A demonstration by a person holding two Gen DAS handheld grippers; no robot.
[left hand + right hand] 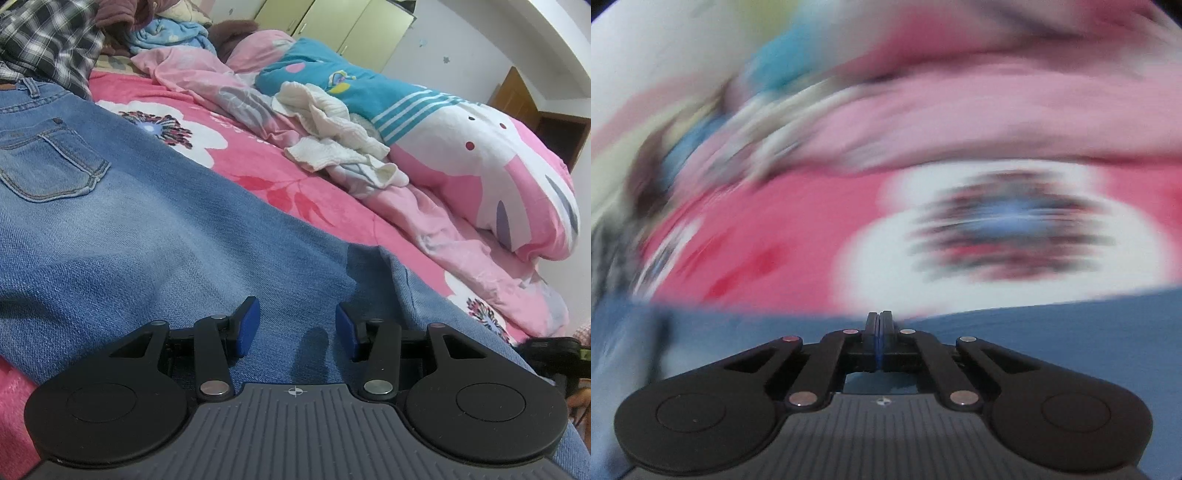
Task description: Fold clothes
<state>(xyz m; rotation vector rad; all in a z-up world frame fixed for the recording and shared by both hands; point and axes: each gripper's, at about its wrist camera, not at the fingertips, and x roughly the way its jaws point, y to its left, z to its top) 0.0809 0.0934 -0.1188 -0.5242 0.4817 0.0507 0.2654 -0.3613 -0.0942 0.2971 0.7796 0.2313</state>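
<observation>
Blue jeans (147,229) lie spread flat on the bed, back pocket up, filling the lower left of the left wrist view. My left gripper (297,317) rests low over the denim near a fold at the leg edge. It is open, its blue pads (248,325) well apart with only flat cloth beneath them. The right wrist view is heavily blurred. My right gripper (881,317) is shut, pads pressed together with nothing seen between them, just above the edge of the jeans (1052,332).
A pink floral bedsheet (251,155) lies under the jeans. A crumpled white garment (332,136) and a pink and teal quilt (480,177) sit to the right. A plaid shirt (48,40) and more clothes are piled at the far left. Green wardrobe doors (332,26) stand behind.
</observation>
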